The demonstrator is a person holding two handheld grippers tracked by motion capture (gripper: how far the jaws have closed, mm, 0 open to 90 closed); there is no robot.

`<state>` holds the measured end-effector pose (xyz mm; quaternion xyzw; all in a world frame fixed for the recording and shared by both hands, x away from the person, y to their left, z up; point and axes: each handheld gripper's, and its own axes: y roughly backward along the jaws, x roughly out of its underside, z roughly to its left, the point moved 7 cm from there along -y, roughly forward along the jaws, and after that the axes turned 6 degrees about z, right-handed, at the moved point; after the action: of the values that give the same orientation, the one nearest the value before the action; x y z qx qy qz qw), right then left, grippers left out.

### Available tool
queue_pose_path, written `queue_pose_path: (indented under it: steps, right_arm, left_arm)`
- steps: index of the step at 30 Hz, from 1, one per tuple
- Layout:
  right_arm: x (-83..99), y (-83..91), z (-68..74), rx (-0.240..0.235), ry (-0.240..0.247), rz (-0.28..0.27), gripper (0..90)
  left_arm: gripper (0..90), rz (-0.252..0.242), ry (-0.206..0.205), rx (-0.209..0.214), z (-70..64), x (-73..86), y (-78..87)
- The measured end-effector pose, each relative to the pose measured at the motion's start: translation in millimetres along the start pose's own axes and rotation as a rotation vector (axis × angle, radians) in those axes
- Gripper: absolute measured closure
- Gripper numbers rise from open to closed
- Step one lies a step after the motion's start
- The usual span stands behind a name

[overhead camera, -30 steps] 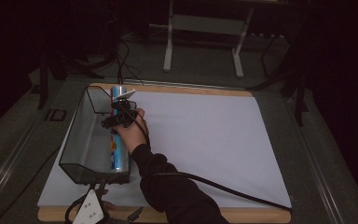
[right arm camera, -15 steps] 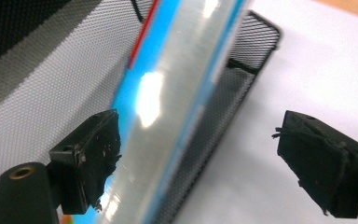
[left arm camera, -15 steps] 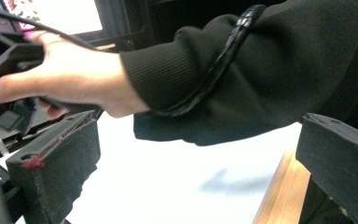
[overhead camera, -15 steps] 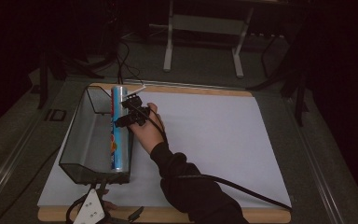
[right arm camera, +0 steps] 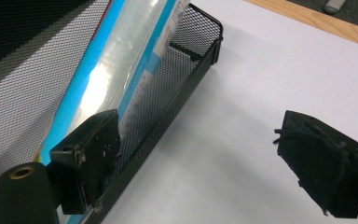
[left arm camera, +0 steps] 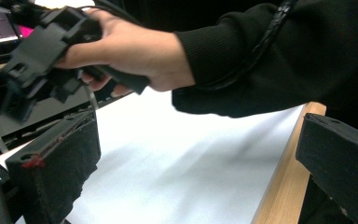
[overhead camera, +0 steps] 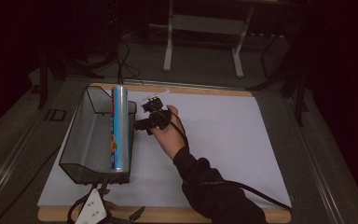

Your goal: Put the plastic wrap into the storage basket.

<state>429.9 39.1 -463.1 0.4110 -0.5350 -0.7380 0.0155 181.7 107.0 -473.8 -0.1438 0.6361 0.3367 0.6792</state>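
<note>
A long blue and silver tube [overhead camera: 119,130] lies inside the black mesh basket [overhead camera: 81,140], leaning along its right wall. My right gripper [overhead camera: 145,116], held in a hand, hovers open just right of the basket over the white sheet [overhead camera: 214,140]. In the right gripper view the tube [right arm camera: 121,79] runs behind the mesh wall [right arm camera: 198,56], and the right gripper [right arm camera: 205,158] has only white sheet between its jaws. My left gripper [overhead camera: 98,212] rests at the table's front edge. In its own view the left gripper [left arm camera: 196,168] is open and empty, facing the hand with the right gripper [left arm camera: 42,56].
The white sheet covers a wooden board whose edge [overhead camera: 191,215] shows at the front. A black cable [overhead camera: 256,193] trails from the sleeve across the sheet's lower right. Metal stand legs [overhead camera: 170,46] rise beyond the table's far side.
The right gripper has let go of the tube and drawn back to the right, out of the basket. The tube now rests in the basket. The left gripper has stayed put.
</note>
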Motion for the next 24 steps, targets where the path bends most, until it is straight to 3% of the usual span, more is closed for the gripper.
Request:
queue_pose_path:
  steps: [8,24]
  right_arm:
    - [21.4,17.9,-16.0,0.012,0.011,-0.033,13.3]
    - [77.7,34.6,-42.7,-0.019,0.013,-0.071,13.3]
  left_arm:
    - [0.6,0.006,0.0,0.002,-0.9,0.3,-2.1]
    - [0.6,0.01,-0.008,0.003,-2.5,0.5,-3.3]
